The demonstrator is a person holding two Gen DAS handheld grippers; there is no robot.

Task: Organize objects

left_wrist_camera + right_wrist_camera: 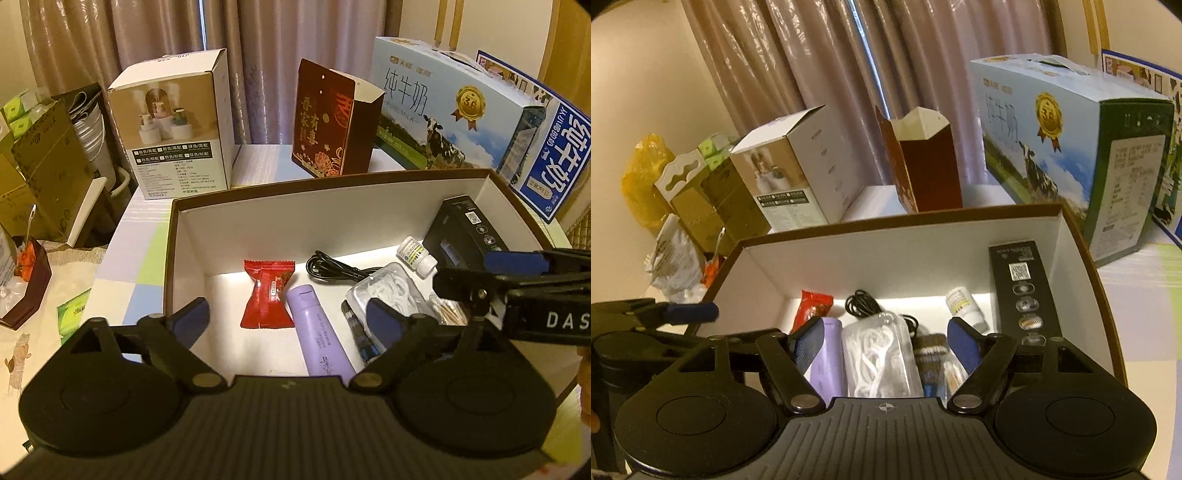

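A brown-rimmed white box (258,221) (886,258) holds a red candy wrapper (269,293) (812,306), a purple tube (319,332) (827,362), a black cable (332,267) (862,302), a clear bag of white cord (388,286) (879,350), a small white bottle (417,254) (964,304) and a black carton (461,232) (1023,288). My left gripper (288,317) hovers open over the box's near left part, nothing between its fingers. My right gripper (886,345) is open above the bag and tube; it also shows from the side as the right gripper (517,273).
Behind the box stand a white humidifier carton (173,122) (790,170), an open dark red gift bag (332,122) (923,162) and a blue milk case (443,114) (1071,147). Cardboard boxes (40,166) and clutter crowd the left; curtains hang behind.
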